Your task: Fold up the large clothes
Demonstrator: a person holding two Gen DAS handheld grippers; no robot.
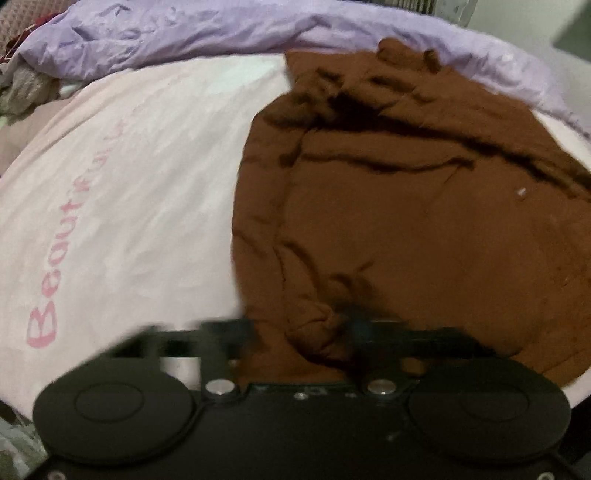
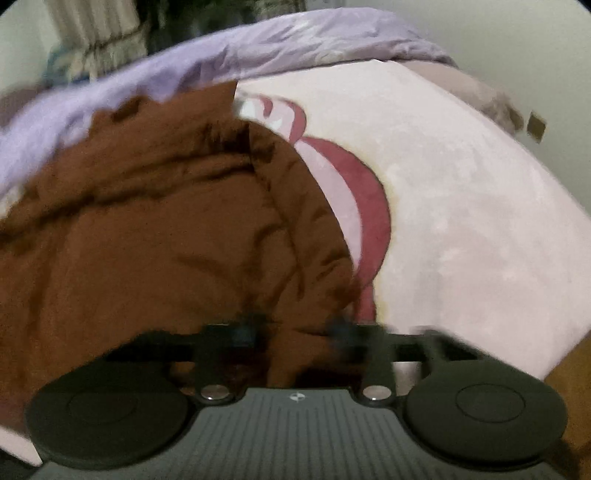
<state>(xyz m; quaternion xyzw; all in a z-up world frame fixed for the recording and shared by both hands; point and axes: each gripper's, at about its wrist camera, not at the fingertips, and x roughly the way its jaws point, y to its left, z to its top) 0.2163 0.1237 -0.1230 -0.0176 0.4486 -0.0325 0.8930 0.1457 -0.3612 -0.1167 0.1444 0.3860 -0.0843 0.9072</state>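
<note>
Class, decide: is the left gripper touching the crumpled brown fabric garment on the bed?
Touching. The left wrist view shows the left gripper with its jaws drawn in on a bunched fold at the near edge of the brown garment, cloth pinched between them.

The garment [image 1: 406, 221] lies spread on the bed sheet [image 1: 129, 184]. A crumpled blanket [image 1: 184, 33] lies behind it along the far side of the bed, and the garment's far edge overlaps it. The left gripper [image 1: 306, 328] is at the garment's near left edge; the right gripper [image 2: 295, 332] is at its near right edge.
</note>
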